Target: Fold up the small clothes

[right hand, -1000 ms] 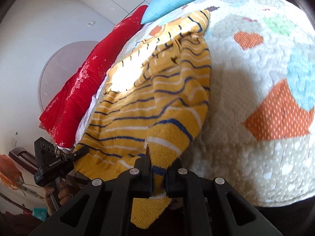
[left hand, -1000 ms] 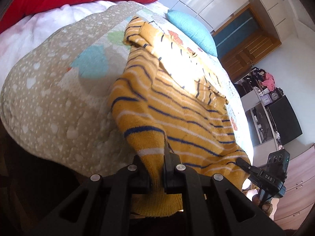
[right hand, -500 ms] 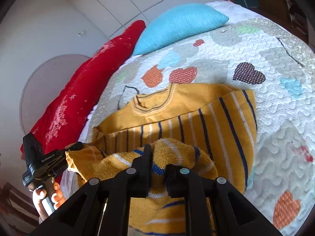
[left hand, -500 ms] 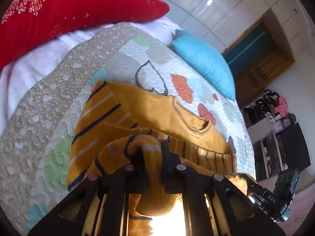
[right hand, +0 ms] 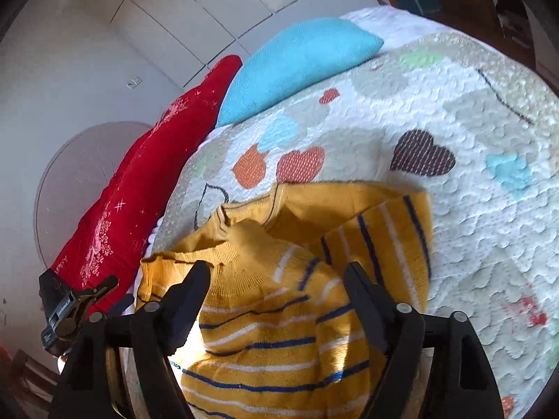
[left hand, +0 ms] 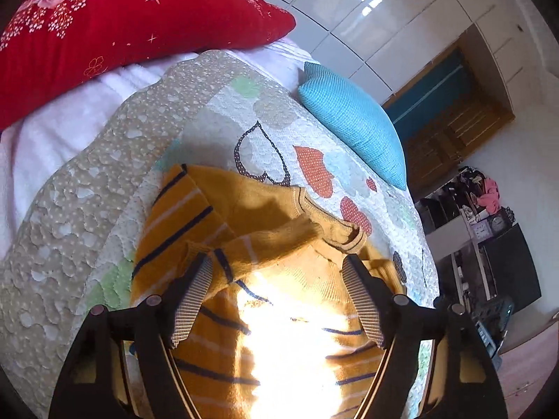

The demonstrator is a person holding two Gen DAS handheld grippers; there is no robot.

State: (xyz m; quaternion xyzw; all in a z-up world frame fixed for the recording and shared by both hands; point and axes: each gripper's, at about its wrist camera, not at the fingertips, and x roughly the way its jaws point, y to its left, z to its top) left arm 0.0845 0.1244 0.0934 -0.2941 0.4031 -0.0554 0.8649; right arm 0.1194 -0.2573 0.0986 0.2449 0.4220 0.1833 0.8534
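A small mustard-yellow sweater [left hand: 244, 230] with navy and white stripes lies folded over on the quilted bed; its lower half rests on top of its upper half, near the collar [left hand: 335, 230]. It also shows in the right wrist view [right hand: 279, 296]. My left gripper [left hand: 276, 272] is open just above the folded hem, holding nothing. My right gripper [right hand: 277, 279] is open over the other side of the hem, holding nothing. The left gripper [right hand: 70, 309] also shows at the left edge of the right wrist view.
The quilt [left hand: 104, 181] with heart patches covers the bed. A red pillow [left hand: 104, 24] and a turquoise pillow [left hand: 353, 122] lie at the head. A wooden door and cluttered shelves [left hand: 482, 202] stand beyond the bed.
Both grippers carried the sweater's hem up over its body toward the collar, then opened and let it go. The hem now lies on the sweater.
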